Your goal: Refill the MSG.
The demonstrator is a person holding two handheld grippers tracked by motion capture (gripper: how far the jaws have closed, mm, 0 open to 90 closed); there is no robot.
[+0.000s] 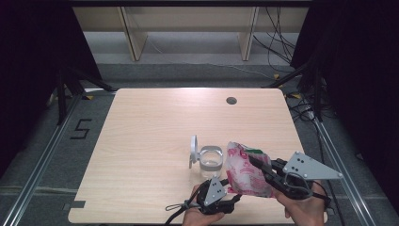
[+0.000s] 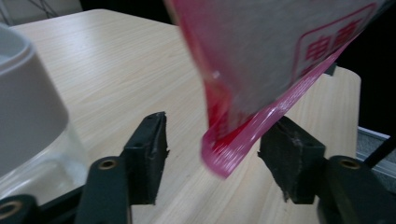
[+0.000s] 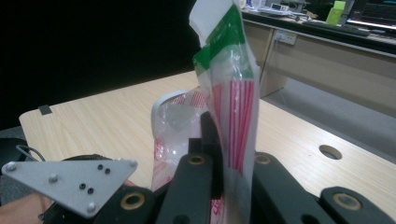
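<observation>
Right tool pinches bag over wooden table.

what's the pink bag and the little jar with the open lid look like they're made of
Bag: thin glossy plastic film, it seems; it crinkles, and part of it is see-through between the red print. Jar: clear body, glass or hard plastic, can't tell which; its lid, standing open, looks like matte pale grey plastic.
</observation>
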